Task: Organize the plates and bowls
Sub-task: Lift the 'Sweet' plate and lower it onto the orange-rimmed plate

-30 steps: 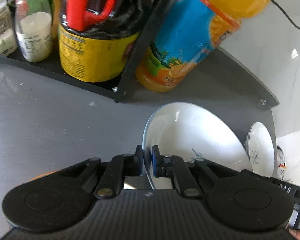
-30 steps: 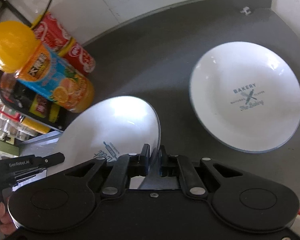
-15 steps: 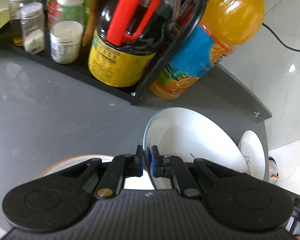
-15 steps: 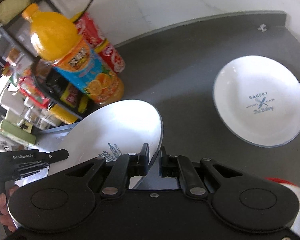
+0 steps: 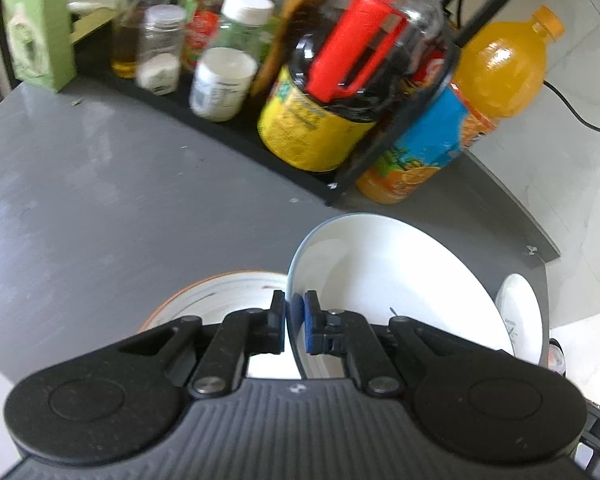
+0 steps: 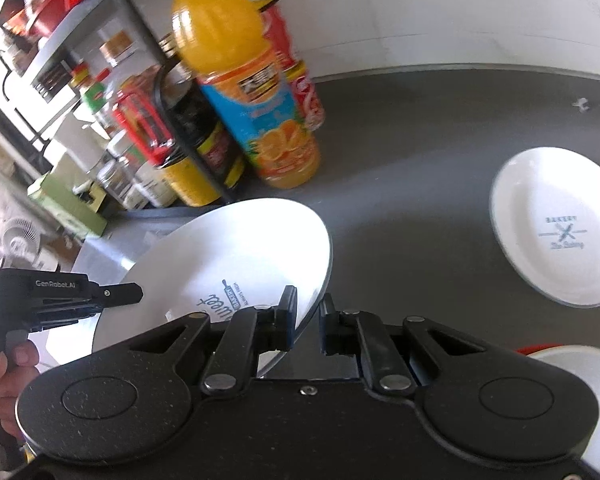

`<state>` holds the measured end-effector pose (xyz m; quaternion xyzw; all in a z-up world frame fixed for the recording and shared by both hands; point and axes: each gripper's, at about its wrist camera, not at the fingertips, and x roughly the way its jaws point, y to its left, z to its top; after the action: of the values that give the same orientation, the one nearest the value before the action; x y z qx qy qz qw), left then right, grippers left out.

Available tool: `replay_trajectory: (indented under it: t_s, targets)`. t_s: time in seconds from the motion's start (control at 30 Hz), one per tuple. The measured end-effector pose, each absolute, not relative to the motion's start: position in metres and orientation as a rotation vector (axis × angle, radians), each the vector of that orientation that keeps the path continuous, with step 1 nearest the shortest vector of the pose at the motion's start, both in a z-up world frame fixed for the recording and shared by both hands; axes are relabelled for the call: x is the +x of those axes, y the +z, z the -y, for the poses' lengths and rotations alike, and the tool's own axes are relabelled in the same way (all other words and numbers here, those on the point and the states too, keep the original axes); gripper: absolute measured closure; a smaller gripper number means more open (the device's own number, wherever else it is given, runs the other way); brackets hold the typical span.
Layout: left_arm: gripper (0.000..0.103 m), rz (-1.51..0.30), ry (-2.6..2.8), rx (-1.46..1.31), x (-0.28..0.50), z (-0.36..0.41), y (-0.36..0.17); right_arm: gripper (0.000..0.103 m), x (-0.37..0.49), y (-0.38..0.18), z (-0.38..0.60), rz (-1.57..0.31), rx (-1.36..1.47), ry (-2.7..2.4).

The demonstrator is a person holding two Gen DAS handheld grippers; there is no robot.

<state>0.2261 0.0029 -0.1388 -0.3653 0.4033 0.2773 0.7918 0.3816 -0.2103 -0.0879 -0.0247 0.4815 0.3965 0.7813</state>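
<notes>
White bakery plate, tilted beside the orange juice bottle: we are pinching its rim with the left gripper, right gripper parted around it; keep it level.

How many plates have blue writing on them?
2. The tilted plate is gripped by the left gripper; the flat plate lies on the grey counter, to the right. More may be hidden.

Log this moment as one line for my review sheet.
left claw: shut on white ceramic plate rim | right claw: open around opposite rim | plate lifted, tilted | second white plate: flat on grey counter
</notes>
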Motion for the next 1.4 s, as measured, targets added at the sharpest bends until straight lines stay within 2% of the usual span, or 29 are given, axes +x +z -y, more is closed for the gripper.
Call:
replay_trajectory:
  t_s: [0.57,1.4]
  targets:
    - [0.096,-0.866,0.683,-0.836,0.168,-0.001,-0.149,0.091,0.341,-0.092,0.194,-1.035,-0.147,0.967]
    - [0.092,-0.954,0.666,-0.760,0.155,0.004,-0.178,0.091,0.319,-0.111,0.192,-1.071,-0.225,0.966]
